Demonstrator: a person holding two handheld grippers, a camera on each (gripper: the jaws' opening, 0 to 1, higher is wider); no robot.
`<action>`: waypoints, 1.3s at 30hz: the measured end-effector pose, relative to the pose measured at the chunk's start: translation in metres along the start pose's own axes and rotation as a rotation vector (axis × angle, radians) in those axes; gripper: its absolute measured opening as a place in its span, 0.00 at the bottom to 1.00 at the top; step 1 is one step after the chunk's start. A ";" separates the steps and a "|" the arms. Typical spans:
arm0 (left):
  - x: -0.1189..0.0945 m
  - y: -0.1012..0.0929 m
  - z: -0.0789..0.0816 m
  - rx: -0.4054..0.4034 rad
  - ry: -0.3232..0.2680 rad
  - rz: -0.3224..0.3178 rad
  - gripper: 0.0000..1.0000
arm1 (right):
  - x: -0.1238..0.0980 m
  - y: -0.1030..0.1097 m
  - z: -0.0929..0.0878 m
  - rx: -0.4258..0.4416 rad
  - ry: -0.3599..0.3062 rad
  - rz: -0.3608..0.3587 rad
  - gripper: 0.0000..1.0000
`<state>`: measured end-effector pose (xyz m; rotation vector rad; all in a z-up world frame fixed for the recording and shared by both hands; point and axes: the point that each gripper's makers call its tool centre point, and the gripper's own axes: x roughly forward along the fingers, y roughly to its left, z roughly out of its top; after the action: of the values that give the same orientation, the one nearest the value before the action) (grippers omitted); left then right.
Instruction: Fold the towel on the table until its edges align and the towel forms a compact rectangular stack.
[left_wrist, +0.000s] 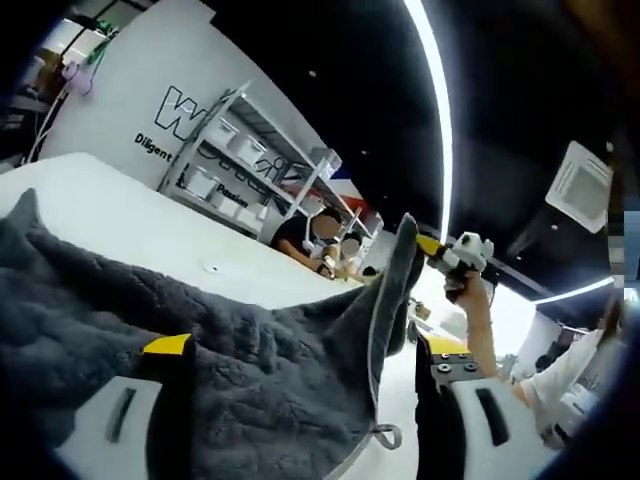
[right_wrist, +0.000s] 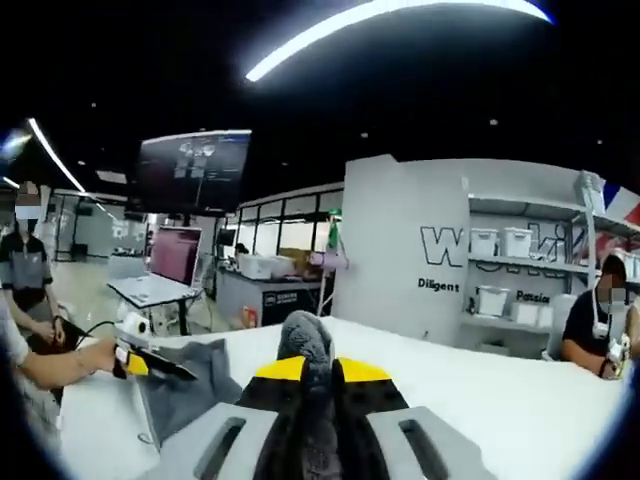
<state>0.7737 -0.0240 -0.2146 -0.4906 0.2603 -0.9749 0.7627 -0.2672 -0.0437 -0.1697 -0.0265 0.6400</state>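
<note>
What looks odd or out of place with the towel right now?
Nothing is damaged or spilled. The grey towel is simply unfolded and rumpled: the right gripper and the left gripper each pinch a part of it above the white table.

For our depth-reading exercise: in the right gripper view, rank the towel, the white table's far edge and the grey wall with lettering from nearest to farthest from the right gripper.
1. towel: pinched in the right gripper.
2. white table: far edge, mid-distance.
3. grey wall: behind the table.

Bare table beyond lifted towel
</note>
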 end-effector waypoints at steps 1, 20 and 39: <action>0.000 0.000 -0.001 0.003 0.004 0.002 0.95 | 0.000 0.005 0.001 -0.013 0.005 0.017 0.10; 0.001 0.002 -0.007 -0.012 0.022 0.005 0.95 | -0.014 0.148 -0.044 -0.303 0.311 0.543 0.10; 0.000 0.000 -0.009 -0.020 0.025 0.010 0.94 | -0.029 0.307 -0.126 -0.559 0.541 1.166 0.11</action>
<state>0.7699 -0.0267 -0.2222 -0.4958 0.2949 -0.9701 0.5672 -0.0609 -0.2185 -0.9334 0.4504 1.7228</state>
